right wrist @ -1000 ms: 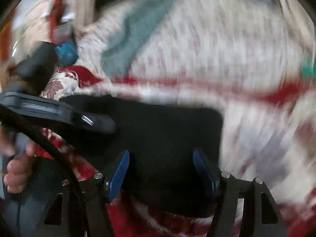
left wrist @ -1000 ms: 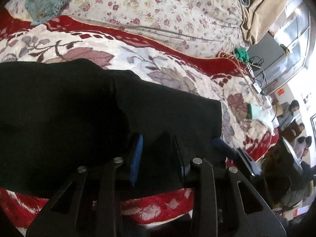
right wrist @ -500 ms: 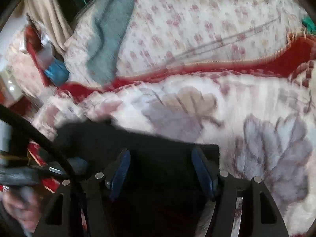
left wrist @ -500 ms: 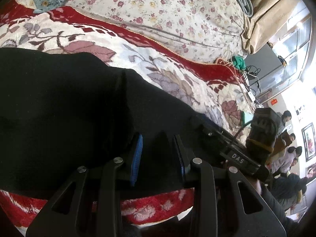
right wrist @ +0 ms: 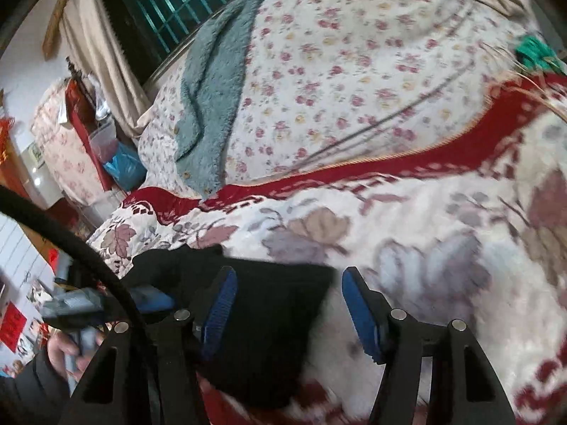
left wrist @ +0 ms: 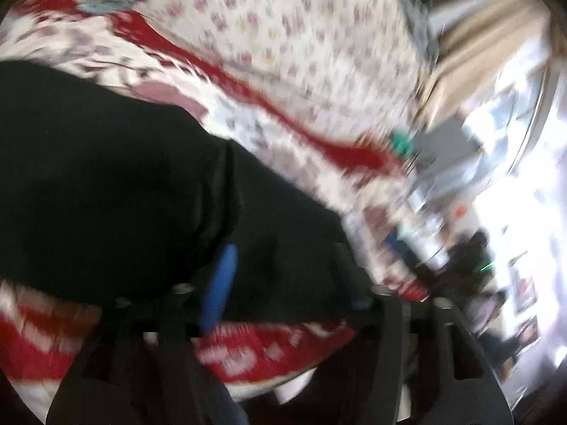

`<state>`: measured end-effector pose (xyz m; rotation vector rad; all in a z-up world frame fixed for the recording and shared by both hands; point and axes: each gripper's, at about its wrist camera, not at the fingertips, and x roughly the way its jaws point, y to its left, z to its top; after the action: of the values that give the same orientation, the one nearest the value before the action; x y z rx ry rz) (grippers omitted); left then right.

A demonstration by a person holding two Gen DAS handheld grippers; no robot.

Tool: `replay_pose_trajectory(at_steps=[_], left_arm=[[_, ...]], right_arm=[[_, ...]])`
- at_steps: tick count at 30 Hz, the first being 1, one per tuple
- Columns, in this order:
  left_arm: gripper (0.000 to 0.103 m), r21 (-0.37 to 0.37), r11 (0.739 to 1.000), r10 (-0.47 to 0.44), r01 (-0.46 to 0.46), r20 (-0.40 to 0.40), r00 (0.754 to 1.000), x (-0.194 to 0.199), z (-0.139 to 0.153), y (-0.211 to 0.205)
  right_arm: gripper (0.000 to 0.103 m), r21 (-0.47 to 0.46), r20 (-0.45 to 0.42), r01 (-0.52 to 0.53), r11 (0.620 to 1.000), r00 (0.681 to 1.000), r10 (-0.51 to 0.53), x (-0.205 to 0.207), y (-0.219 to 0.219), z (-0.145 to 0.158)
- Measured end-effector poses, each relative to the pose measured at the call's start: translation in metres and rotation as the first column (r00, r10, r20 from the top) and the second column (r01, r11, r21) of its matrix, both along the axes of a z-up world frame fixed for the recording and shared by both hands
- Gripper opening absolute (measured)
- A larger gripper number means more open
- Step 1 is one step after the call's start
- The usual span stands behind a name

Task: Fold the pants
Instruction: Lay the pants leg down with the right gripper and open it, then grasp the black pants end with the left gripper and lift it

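Observation:
The black pants lie folded on a red and white floral blanket. The left wrist view is blurred. My left gripper is open, its blue-padded fingers spread over the pants' near edge, with black cloth between them. In the right wrist view a corner of the pants lies between the fingers of my right gripper, which is open with blue pads apart. The right pad is over the blanket.
A flowered quilt and a blue-grey fleece are heaped behind the blanket. A window with bars, curtains and red furniture stand at the far left. The other gripper and a hand show at the lower left.
My left gripper has opened wider and moves, blurring its view. My right gripper has drawn back toward the pants' corner, so less black cloth fills its view.

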<state>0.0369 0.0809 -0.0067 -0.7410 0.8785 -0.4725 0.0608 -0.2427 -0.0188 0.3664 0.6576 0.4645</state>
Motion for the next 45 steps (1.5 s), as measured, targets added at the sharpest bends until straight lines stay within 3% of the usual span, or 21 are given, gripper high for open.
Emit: replay_pose_trajectory(at_steps=[3, 5, 7, 9, 10, 12, 16, 18, 23, 26, 28, 31, 34, 36, 38, 40, 42, 44, 45], left_arm=[[0.074, -0.143, 0.981, 0.132, -0.134, -0.023, 0.991, -0.04, -0.003, 0.05], [0.075, -0.185, 0.945, 0.266, -0.27, -0.044, 0.963, -0.068, -0.005, 0.091], [0.079, -0.206, 0.876, 0.436, -0.437, -0.052, 0.899, -0.092, -0.006, 0.135], [0.085, -0.246, 0.785, 0.57, -0.568, -0.071, 0.818, -0.108, -0.012, 0.168], [0.085, -0.261, 0.753, 0.602, -0.604, -0.099, 0.793, -0.109, -0.017, 0.178], [0.085, -0.269, 0.724, 0.62, -0.635, -0.151, 0.77, -0.103, -0.03, 0.189], [0.085, -0.29, 0.693, 0.619, -0.66, -0.231, 0.751, -0.082, -0.056, 0.197], [0.085, -0.295, 0.682, 0.628, -0.669, -0.23, 0.743, -0.077, -0.061, 0.199], [0.085, -0.257, 0.728, 0.623, -0.636, -0.14, 0.77, -0.058, -0.05, 0.202], [0.064, -0.164, 0.773, 0.605, -0.612, -0.1, 0.79, -0.047, -0.049, 0.196], [0.038, -0.076, 0.787, 0.604, -0.612, -0.105, 0.79, -0.045, -0.056, 0.191], [0.028, -0.045, 0.79, 0.609, -0.612, -0.06, 0.791, -0.052, -0.056, 0.185], [0.022, 0.063, 0.794, 0.606, -0.605, 0.008, 0.796, -0.052, -0.043, 0.174], [0.02, 0.168, 0.779, 0.598, -0.604, 0.089, 0.796, -0.053, -0.028, 0.161], [0.019, 0.291, 0.739, 0.573, -0.607, 0.202, 0.795, -0.055, -0.008, 0.139], [0.019, 0.429, 0.665, 0.507, -0.612, 0.342, 0.791, -0.059, 0.013, 0.105], [0.019, 0.539, 0.578, 0.408, -0.613, 0.46, 0.789, -0.059, 0.028, 0.069], [0.019, 0.611, 0.508, 0.304, -0.607, 0.533, 0.79, -0.058, 0.035, 0.037], [0.019, 0.641, 0.486, 0.249, -0.595, 0.551, 0.797, -0.055, 0.037, 0.021]], right_arm=[[0.061, 0.037, -0.023, 0.051, 0.998, 0.998, -0.051, -0.02, -0.026, -0.022], [0.061, 0.107, -0.116, 0.113, 0.988, 0.988, -0.1, -0.024, -0.042, -0.035], [0.061, 0.186, -0.102, 0.156, 0.97, 0.985, -0.139, -0.029, -0.058, -0.035], [0.061, 0.211, -0.096, 0.194, 0.958, 0.979, -0.177, -0.028, -0.064, -0.035], [0.061, 0.213, -0.105, 0.196, 0.957, 0.979, -0.177, -0.027, -0.063, -0.036], [0.061, 0.196, -0.098, 0.178, 0.964, 0.982, -0.161, -0.025, -0.058, -0.034], [0.061, 0.144, -0.085, 0.148, 0.979, 0.987, -0.137, -0.025, -0.047, -0.03], [0.061, 0.135, -0.086, 0.141, 0.981, 0.988, -0.13, -0.025, -0.044, -0.03], [0.061, 0.15, -0.107, 0.143, 0.978, 0.986, -0.128, -0.022, -0.047, -0.035], [0.061, 0.154, -0.118, 0.146, 0.977, 0.985, -0.129, -0.021, -0.047, -0.037], [0.061, 0.15, -0.118, 0.143, 0.978, 0.985, -0.126, -0.021, -0.047, -0.036], [0.061, 0.144, -0.123, 0.143, 0.979, 0.984, -0.126, -0.021, -0.046, -0.036], [0.061, 0.145, -0.128, 0.144, 0.979, 0.984, -0.126, -0.02, -0.046, -0.037], [0.061, 0.144, -0.128, 0.145, 0.979, 0.984, -0.127, -0.02, -0.046, -0.037], [0.061, 0.141, -0.133, 0.145, 0.979, 0.983, -0.126, -0.02, -0.046, -0.036], [0.061, 0.127, -0.157, 0.145, 0.981, 0.98, -0.124, -0.015, -0.041, -0.033], [0.061, 0.2, -0.196, 0.108, 0.974, 0.978, -0.068, -0.006, -0.033, -0.028], [0.061, 0.237, -0.205, 0.096, 0.967, 0.978, -0.047, 0.004, -0.021, -0.015], [0.061, 0.267, -0.201, 0.076, 0.961, 0.979, -0.022, 0.011, -0.011, -0.005]])
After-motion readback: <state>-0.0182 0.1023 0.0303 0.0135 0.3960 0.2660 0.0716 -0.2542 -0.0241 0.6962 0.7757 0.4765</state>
